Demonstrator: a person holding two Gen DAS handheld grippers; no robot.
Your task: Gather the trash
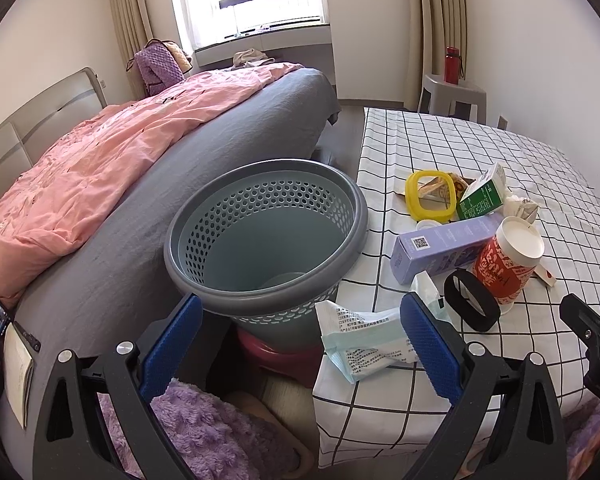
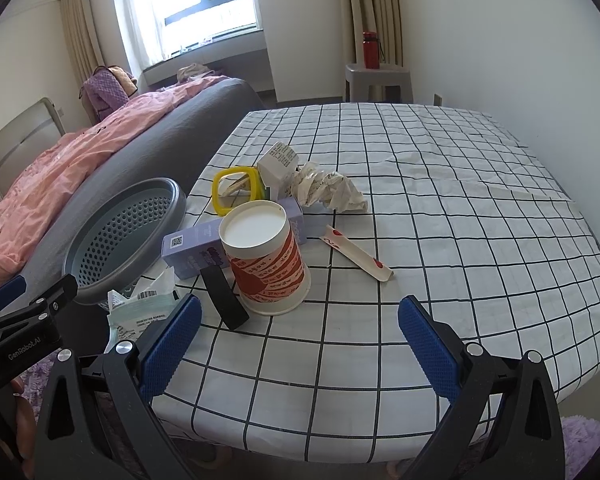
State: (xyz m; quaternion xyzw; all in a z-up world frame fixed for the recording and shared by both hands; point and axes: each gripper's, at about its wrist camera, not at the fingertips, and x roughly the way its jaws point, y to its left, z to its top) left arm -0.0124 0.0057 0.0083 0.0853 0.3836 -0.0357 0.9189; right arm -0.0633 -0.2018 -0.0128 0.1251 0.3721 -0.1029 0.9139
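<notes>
My left claw (image 1: 300,344) is spread wide, nothing in it; the perforated grey plastic bin (image 1: 266,226) sits just ahead between its fingers, and the crinkly mask wrapper (image 1: 364,338) lies against the inner face of the right finger. My right claw (image 2: 298,340) is spread too, empty, over the checked cloth surface (image 2: 440,240). Dead ahead of it: upturned red paper cup (image 2: 266,258), black band (image 2: 224,298) leaning alongside, lilac carton (image 2: 198,250) behind, crumpled paper (image 2: 332,190) farther out.
</notes>
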